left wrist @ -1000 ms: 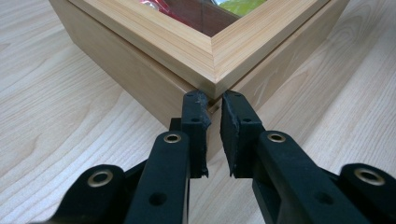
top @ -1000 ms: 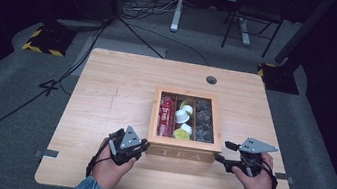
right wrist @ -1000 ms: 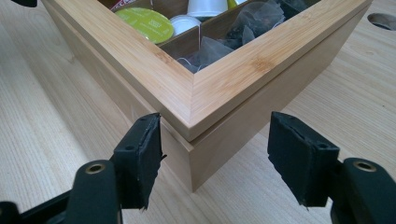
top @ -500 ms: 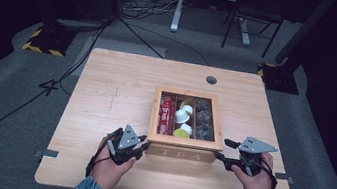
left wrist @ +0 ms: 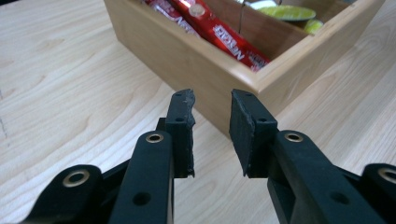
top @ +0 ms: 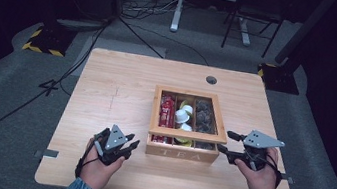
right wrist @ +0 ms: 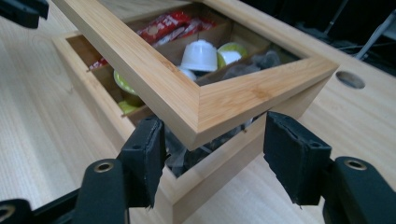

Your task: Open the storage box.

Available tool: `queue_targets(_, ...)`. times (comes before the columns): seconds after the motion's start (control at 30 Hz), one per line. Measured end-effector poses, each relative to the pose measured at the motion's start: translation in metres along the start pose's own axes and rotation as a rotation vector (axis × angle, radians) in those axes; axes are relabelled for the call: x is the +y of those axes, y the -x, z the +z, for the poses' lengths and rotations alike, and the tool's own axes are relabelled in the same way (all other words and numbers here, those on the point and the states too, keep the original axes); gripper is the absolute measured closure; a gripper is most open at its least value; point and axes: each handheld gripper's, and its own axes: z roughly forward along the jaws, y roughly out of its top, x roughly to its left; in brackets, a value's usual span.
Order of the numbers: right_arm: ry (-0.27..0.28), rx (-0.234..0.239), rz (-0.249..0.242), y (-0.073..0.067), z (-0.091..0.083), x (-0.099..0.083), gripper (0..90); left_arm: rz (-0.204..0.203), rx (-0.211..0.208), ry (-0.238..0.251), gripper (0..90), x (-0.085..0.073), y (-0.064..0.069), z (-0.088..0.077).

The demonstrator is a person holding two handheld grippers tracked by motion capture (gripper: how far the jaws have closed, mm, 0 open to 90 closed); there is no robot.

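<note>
Lower left of the high view, the left gripper (top: 132, 145) has just been opening, nothing between its pads. Lower right, the right gripper (top: 224, 142) straddles the lid (right wrist: 201, 100) corner, raised above the tea box (top: 182, 148) mid-table; whether its pads press it, I cannot tell.

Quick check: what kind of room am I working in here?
Probably a lab or recording studio, not a home: a bare wooden table on grey carpet, cables across the floor, hazard-striped stand bases, dark surroundings.

free: table (top: 122, 87) left half | blocked: tea box (top: 182, 149), raised lid (right wrist: 196, 100)
</note>
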Motion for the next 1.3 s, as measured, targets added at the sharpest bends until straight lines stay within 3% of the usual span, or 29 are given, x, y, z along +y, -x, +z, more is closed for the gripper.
queue_targets(0.33,0.040,-0.024,-0.041,0.009,-0.007,0.026,40.8,-0.007,0.017,-0.002,67.3,-0.007,-0.010,0.001)
queue_targets(0.43,0.063,-0.026,-0.040,0.015,-0.009,0.037,42.5,-0.013,0.019,0.003,62.7,-0.008,-0.012,0.002)
queue_targets(0.57,0.077,-0.029,-0.047,0.022,-0.011,0.050,43.8,-0.017,0.055,0.009,52.6,-0.011,-0.018,0.006)
queue_targets(0.77,0.079,-0.026,-0.050,0.035,-0.008,0.067,45.0,-0.034,0.069,0.015,47.5,-0.013,-0.025,0.007)
queue_targets(1.3,0.166,-0.007,0.031,0.067,0.002,0.096,49.0,-0.015,0.044,-0.016,44.9,-0.019,-0.028,0.019)
